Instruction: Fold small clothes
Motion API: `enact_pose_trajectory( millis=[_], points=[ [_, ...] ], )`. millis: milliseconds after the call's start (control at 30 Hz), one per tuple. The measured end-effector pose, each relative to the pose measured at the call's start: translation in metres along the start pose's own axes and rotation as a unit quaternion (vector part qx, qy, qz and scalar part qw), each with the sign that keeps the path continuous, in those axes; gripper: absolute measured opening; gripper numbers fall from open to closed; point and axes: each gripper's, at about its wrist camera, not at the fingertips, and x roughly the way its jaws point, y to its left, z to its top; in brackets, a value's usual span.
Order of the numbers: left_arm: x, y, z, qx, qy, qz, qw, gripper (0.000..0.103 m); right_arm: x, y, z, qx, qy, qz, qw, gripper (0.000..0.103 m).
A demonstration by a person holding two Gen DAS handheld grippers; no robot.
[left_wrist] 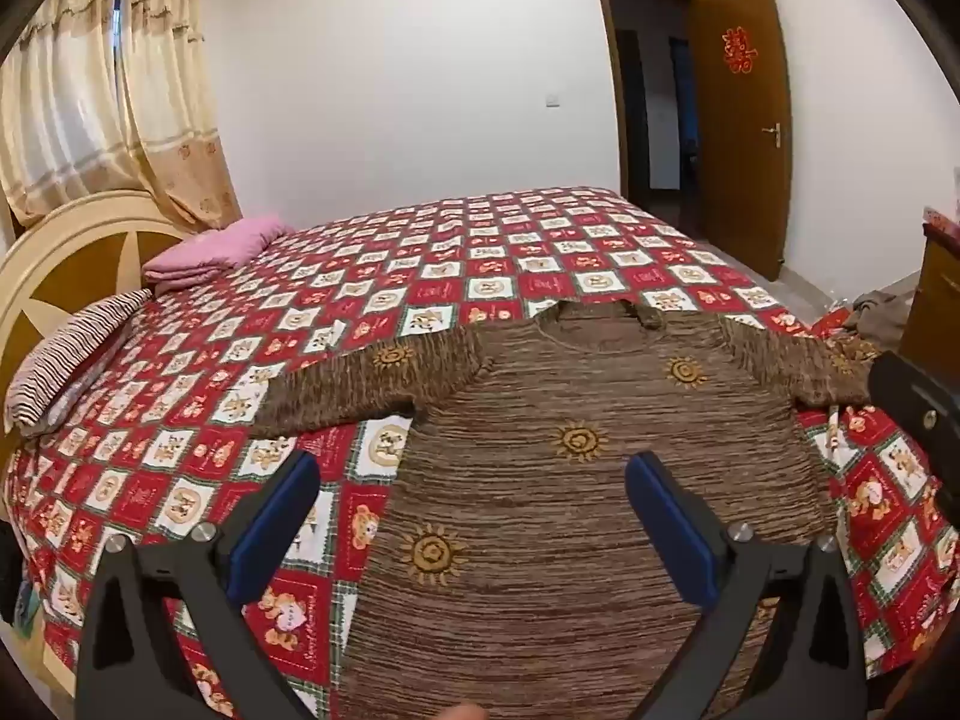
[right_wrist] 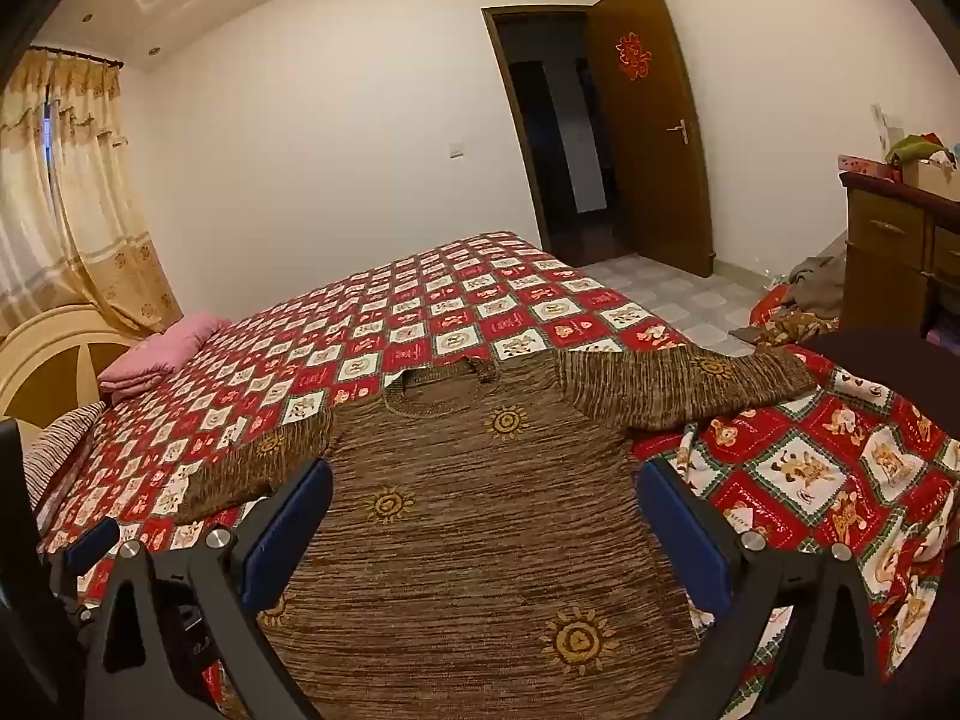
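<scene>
A small brown knitted sweater (left_wrist: 558, 480) with yellow sun motifs lies flat on the bed, neck away from me, both sleeves spread out to the sides. It also shows in the right wrist view (right_wrist: 480, 516). My left gripper (left_wrist: 471, 480) is open and empty, hovering above the sweater's left side near the hem. My right gripper (right_wrist: 483, 483) is open and empty above the sweater's body. The left gripper's blue pad (right_wrist: 90, 540) shows at the left edge of the right wrist view; part of the right gripper (left_wrist: 918, 396) shows at the right edge of the left wrist view.
The bed has a red and white checked bedspread (left_wrist: 420, 276). A folded pink blanket (left_wrist: 210, 252) and a striped pillow (left_wrist: 78, 354) lie by the headboard. A wooden dresser (right_wrist: 900, 252) and a pile of clothes (right_wrist: 798, 306) are at the right. The door (right_wrist: 648, 120) stands open.
</scene>
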Motion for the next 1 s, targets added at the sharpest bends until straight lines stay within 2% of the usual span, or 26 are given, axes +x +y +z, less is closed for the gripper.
enact_pose_trajectory(
  millis=[167,267,1000],
  points=[
    [0.003,-0.008,0.006,-0.002,0.010,-0.003,0.9999,0.103,0.001,0.000,-0.001,0.002,0.002,0.000,1.000,0.102],
    [-0.001,0.005,0.000,-0.028,-0.001,-0.026,0.9993,0.103,0.001,0.000,-0.001,0.002,0.004,0.001,1.000,0.102],
    [-0.001,0.003,-0.001,-0.017,0.000,-0.021,0.9996,0.103,0.005,-0.002,-0.006,0.003,0.008,-0.002,1.000,0.102]
  ],
)
